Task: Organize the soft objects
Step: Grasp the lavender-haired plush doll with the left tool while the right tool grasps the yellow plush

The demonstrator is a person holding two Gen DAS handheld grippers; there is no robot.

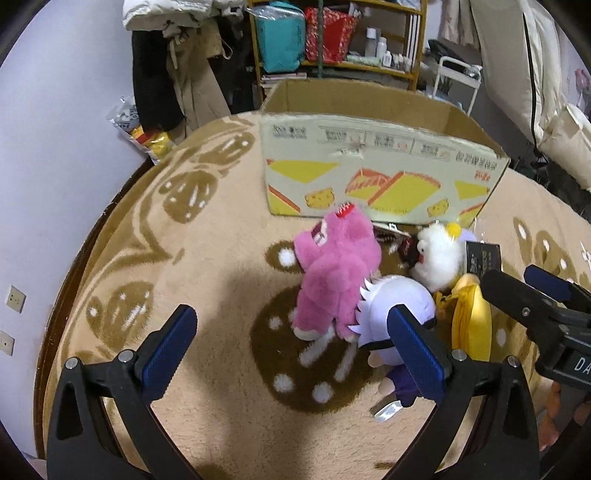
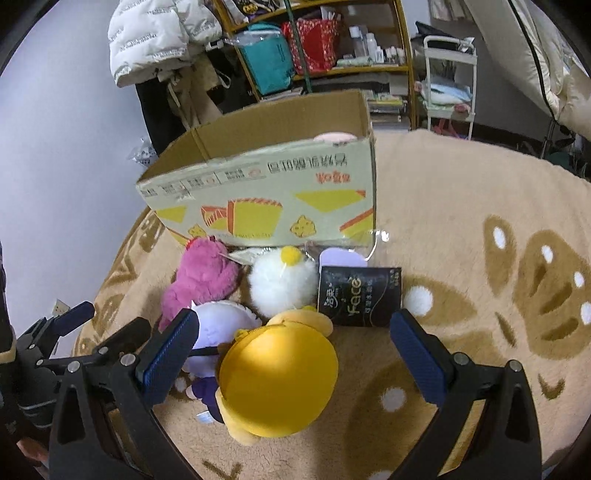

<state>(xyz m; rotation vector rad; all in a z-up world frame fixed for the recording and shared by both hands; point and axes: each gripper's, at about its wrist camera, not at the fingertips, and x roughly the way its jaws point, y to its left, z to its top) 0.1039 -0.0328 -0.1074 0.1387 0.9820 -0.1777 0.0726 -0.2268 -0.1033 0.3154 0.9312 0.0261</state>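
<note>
Several soft toys lie bunched on the beige rug in front of an open cardboard box (image 1: pixel 369 166) (image 2: pixel 266 184). A pink plush (image 1: pixel 332 277) (image 2: pixel 207 280) lies nearest the box, beside a white fluffy plush (image 1: pixel 439 254) (image 2: pixel 280 284), a lilac-headed doll (image 1: pixel 399 299) (image 2: pixel 221 321) and a yellow plush (image 1: pixel 471 321) (image 2: pixel 277 376). A black tissue pack (image 2: pixel 360 299) (image 1: pixel 482 256) lies to their right. My left gripper (image 1: pixel 291 347) is open above the rug, just short of the pink plush. My right gripper (image 2: pixel 291 350) is open, straddling the yellow plush. Something pale pink (image 2: pixel 334 137) shows inside the box.
Behind the box stand a wooden shelf (image 2: pixel 332 40) with teal and red bags, hanging coats (image 2: pixel 155 33) and a white trolley (image 2: pixel 448 81). The patterned rug (image 2: pixel 480 258) stretches right. A bare wall (image 1: pixel 55 147) lies left. The right gripper's arm (image 1: pixel 535 306) is at the left wrist view's right edge.
</note>
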